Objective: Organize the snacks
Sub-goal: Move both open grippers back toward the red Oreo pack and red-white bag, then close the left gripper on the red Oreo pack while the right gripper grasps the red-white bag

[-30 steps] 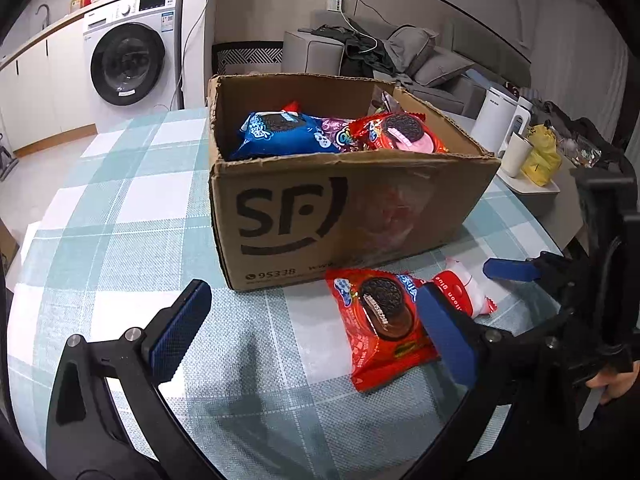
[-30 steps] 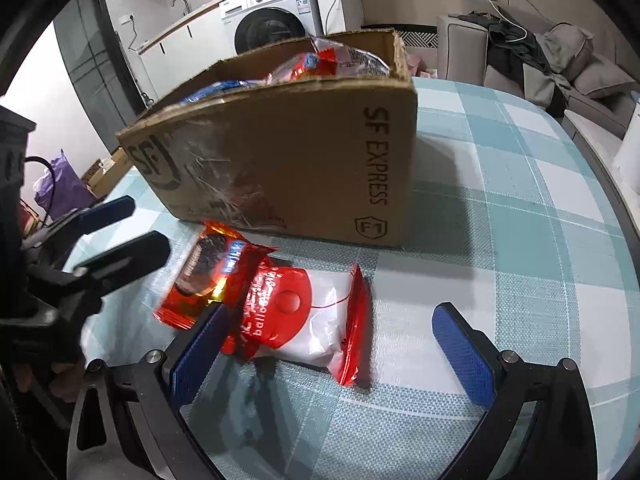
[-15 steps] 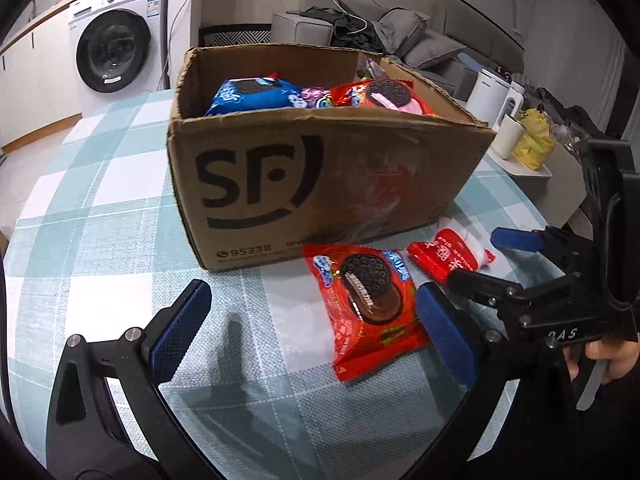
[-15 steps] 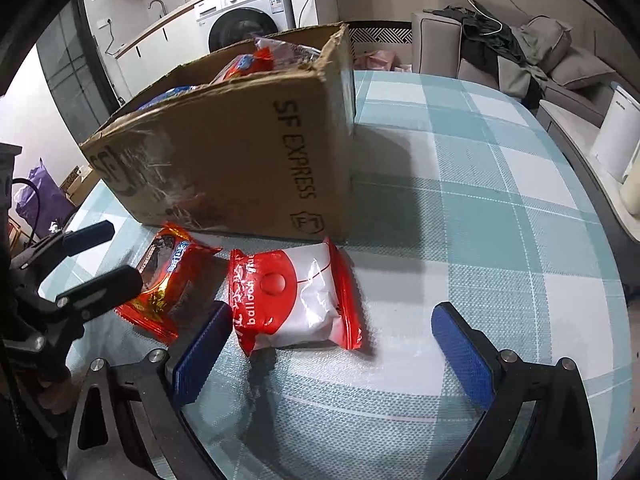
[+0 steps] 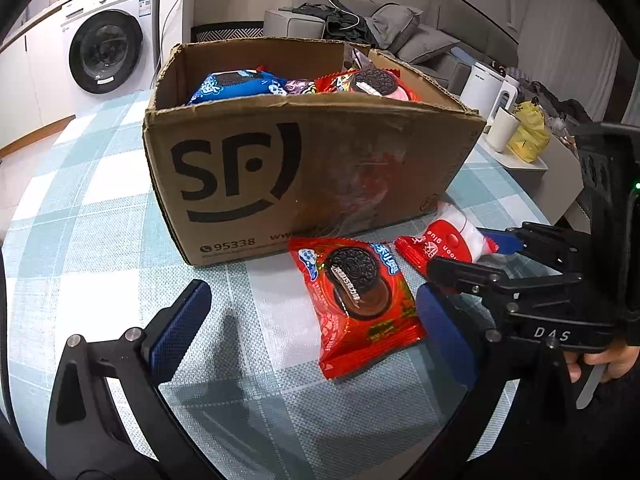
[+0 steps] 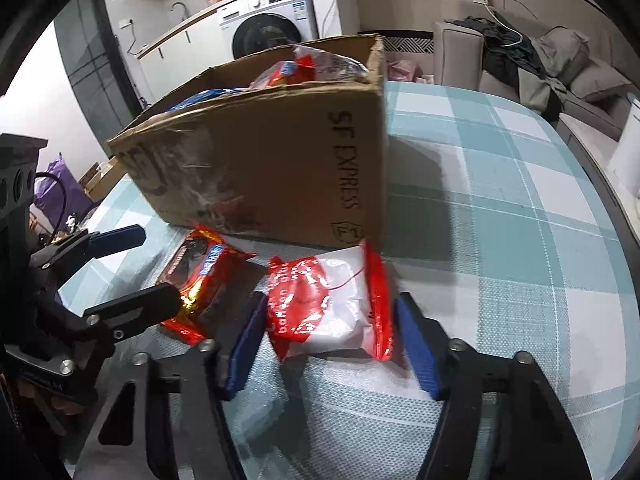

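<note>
Red-and-white snack packet (image 6: 332,308) crosswise between closing right tool (image 6: 326,340) pads, not yet clamped; left tool (image 5: 316,328) apart, flanking Oreo packet (image 5: 356,300).

A: Access check. Cardboard box (image 5: 304,168) blocks everything ahead; its near wall is just behind both packets.

B: Oreo packet (image 5: 356,300) and white-red packet (image 6: 332,308) lie side by side, nearly touching. No lane between them.

A: Left gripper (image 5: 316,332) and right gripper (image 6: 328,344) crowd each other there.

B: Open tablecloth (image 6: 500,208) right of the box. Box top (image 5: 296,84) looks packed, hard to judge.
</note>
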The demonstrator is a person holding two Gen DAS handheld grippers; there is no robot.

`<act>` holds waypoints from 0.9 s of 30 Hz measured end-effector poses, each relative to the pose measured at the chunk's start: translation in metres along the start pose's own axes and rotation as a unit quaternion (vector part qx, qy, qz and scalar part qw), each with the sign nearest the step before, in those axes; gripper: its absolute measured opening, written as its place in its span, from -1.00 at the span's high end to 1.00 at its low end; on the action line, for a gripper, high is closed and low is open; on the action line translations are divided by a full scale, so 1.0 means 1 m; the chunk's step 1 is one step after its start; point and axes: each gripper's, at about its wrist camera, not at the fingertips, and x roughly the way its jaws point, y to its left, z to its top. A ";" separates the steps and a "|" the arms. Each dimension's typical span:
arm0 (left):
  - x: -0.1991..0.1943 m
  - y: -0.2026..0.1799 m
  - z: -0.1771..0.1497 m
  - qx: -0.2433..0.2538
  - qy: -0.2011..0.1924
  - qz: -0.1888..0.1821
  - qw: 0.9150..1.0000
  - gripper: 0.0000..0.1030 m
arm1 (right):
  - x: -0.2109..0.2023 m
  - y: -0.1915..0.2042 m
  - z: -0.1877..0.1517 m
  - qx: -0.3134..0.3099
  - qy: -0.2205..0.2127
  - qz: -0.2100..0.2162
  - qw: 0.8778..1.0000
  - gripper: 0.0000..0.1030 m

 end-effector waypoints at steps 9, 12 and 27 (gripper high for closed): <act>0.004 -0.012 -0.004 0.007 0.004 -0.005 1.000 -0.97 | -0.011 0.002 -0.002 0.003 -0.012 0.025 1.000 0.02; 0.007 -0.020 -0.003 0.016 0.002 0.001 1.000 -0.97 | -0.015 -0.001 -0.002 0.007 -0.016 0.027 1.000 0.02; 0.023 -0.043 0.002 0.055 0.018 0.006 0.998 -0.24 | -0.021 -0.011 0.001 0.019 -0.022 0.022 0.999 0.02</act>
